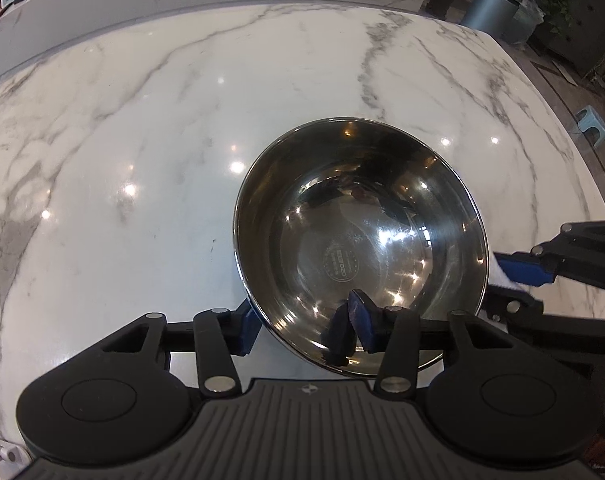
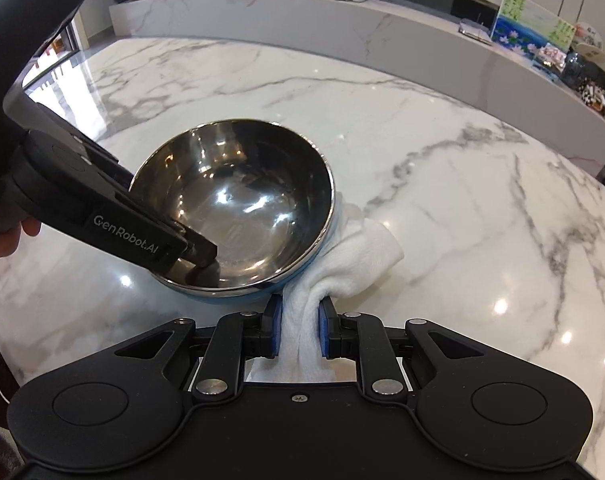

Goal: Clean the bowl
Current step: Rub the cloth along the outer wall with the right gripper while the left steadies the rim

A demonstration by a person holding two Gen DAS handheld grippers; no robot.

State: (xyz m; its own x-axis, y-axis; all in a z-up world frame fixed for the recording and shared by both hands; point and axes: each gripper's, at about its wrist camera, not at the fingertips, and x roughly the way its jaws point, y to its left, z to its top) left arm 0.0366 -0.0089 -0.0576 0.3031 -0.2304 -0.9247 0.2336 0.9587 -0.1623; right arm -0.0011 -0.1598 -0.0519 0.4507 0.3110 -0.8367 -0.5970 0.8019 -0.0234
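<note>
Jaws of left gripper (image 1: 304,326) clamp bowl (image 1: 358,240) rim; right gripper (image 2: 299,330) pinches cloth (image 2: 354,248).

Shiny round steel bowl w/ blue outside (image 2: 238,200) is seen tipped up on white marble table, inside bare, round stamp at bottom. Soft white cloth (image 2: 354,248) is bunched up, pressed vs. its right outer side.
</note>
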